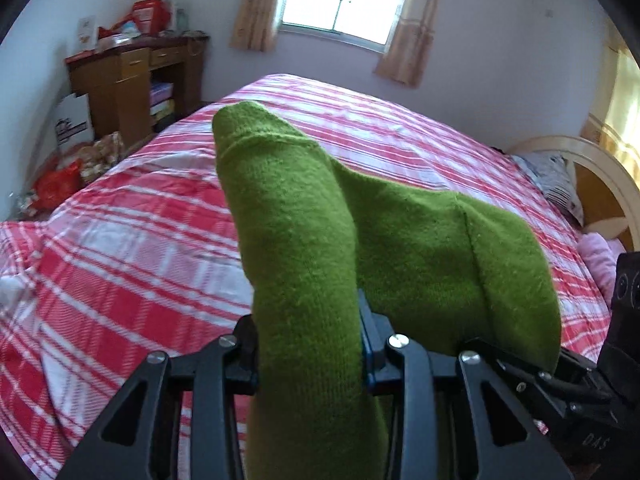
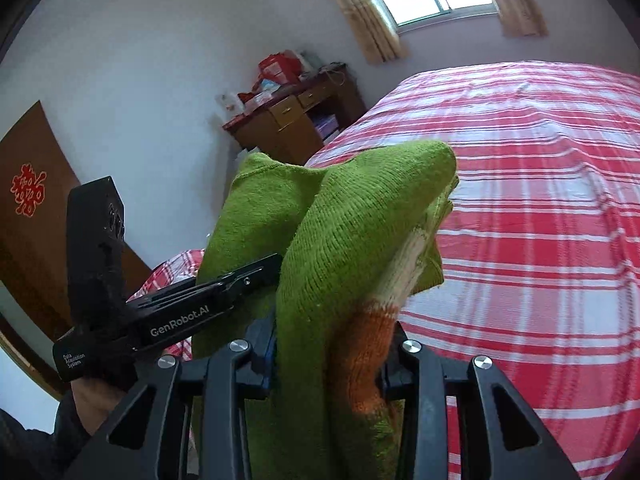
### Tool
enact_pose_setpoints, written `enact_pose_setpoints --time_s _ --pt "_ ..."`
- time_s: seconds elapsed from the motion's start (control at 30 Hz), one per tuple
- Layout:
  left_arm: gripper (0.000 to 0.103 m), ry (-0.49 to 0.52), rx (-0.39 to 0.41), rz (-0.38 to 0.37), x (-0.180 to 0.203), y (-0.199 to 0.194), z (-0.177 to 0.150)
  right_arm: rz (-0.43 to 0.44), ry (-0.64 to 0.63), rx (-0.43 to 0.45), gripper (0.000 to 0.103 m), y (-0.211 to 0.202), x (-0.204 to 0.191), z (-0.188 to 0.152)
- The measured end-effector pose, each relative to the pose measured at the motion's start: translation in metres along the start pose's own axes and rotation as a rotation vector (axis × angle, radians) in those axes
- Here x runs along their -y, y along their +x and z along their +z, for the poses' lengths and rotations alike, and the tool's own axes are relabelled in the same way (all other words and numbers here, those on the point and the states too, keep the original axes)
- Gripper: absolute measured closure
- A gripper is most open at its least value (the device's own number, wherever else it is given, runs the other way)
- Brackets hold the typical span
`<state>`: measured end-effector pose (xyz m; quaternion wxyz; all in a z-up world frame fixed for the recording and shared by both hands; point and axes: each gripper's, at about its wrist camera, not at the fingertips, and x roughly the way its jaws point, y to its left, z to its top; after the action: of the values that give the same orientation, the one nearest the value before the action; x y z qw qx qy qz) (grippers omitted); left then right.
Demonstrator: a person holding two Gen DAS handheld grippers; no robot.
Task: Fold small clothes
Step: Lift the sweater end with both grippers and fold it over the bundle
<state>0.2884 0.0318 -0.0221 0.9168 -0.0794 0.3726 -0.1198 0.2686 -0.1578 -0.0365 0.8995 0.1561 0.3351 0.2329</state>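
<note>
Above striped bed [image 1: 140, 220], green garment [image 1: 304, 240] pinched between both grippers' fingers [image 1: 370, 344].

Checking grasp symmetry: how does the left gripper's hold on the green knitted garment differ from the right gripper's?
The left gripper pinches a plain green fold of the green knitted garment; the right gripper pinches a fold with an orange and cream band. In the right wrist view the left gripper sits tilted to the right gripper's left. Both are shut on the garment, held above the red-and-white plaid bedsheet.
</note>
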Motion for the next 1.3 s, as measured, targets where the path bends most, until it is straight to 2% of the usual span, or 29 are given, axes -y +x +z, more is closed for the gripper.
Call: enact_pose_setpoints --time_s 0.23,0.43,0.77,0.93,1.07,1.17,1.23,1.27,1.3 --pt "0.067 -0.048 0.034 0.066 -0.045 -0.011 0.003 0.069 -0.013 -0.026 0.066 0.037 -0.033 0.006" --pt "0.068 -0.086 0.052 0.114 -0.089 -0.009 0.018 0.133 -0.002 -0.050 0.066 0.077 -0.058 0.014" --pt "0.068 -0.070 0.080 0.198 -0.134 0.012 0.052 0.179 -0.039 -0.049 0.066 0.141 -0.094 0.037" --pt "0.069 -0.090 0.105 0.250 -0.150 0.047 0.075 0.147 -0.088 -0.014 0.066 0.182 -0.100 0.056" --pt "0.069 -0.053 0.068 0.304 -0.152 0.080 0.078 0.062 -0.171 0.003 0.066 0.208 -0.098 0.065" --pt "0.067 -0.071 0.042 0.329 -0.165 0.093 0.073 -0.016 -0.217 0.000 0.066 0.225 -0.083 0.071" --pt "0.065 -0.153 0.023 0.271 -0.182 0.097 0.071 -0.066 -0.211 -0.037 0.066 0.241 -0.064 0.066" --pt "0.063 -0.192 0.015 0.240 -0.190 0.098 0.073 -0.063 -0.180 -0.063 0.066 0.248 -0.053 0.066" --pt "0.062 -0.211 0.010 0.228 -0.193 0.098 0.073 -0.023 -0.098 -0.095 0.066 0.255 -0.036 0.067"
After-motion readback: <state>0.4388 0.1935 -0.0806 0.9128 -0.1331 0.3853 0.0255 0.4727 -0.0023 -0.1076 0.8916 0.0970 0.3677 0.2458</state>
